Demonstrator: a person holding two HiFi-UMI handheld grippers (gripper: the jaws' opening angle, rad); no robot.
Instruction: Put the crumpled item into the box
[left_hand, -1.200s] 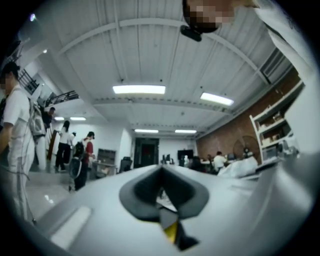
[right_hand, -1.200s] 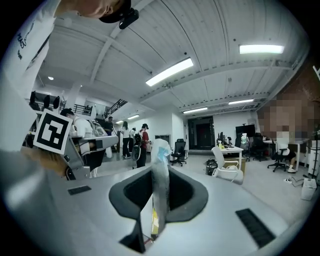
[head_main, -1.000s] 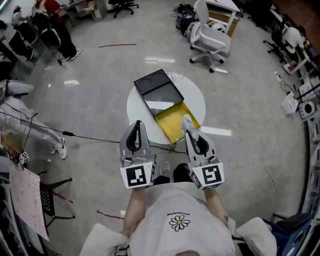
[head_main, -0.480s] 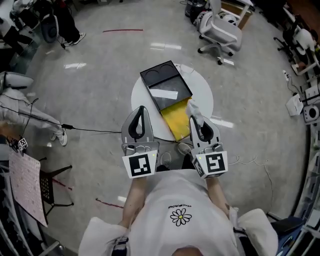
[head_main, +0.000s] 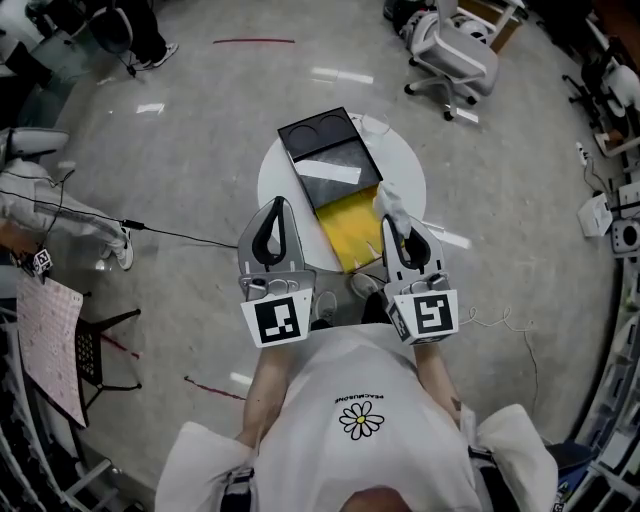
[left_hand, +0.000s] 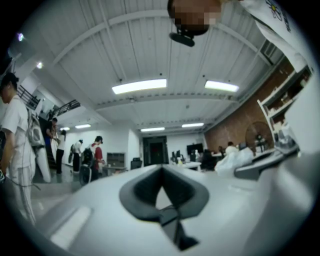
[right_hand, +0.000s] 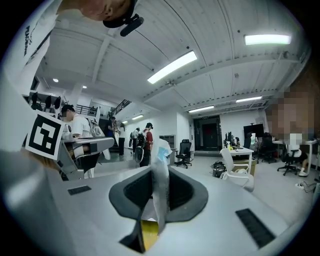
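Note:
A box lies open on the round white table (head_main: 410, 185): a yellow tray (head_main: 348, 232) and a black lid (head_main: 322, 145) with a white strip on it. My right gripper (head_main: 390, 222) is shut on the crumpled white item (head_main: 387, 198), which sticks out past the fingertips over the tray's right edge. In the right gripper view the crumpled item (right_hand: 161, 190) stands pinched upright between the jaws of the right gripper (right_hand: 159, 172). My left gripper (head_main: 277, 203) hovers by the table's near left edge, jaws together and empty. In its own view the left gripper (left_hand: 161, 170) shows nothing held.
A white office chair (head_main: 455, 50) stands beyond the table. A person (head_main: 30, 200) is at the far left, with a black cable (head_main: 170, 232) running across the grey floor towards the table. A dark stool (head_main: 95, 365) stands at lower left.
Both grippers have moved a little forward over the table. The crumpled item has stayed in the right gripper and now sits nearer the tray's far right corner.

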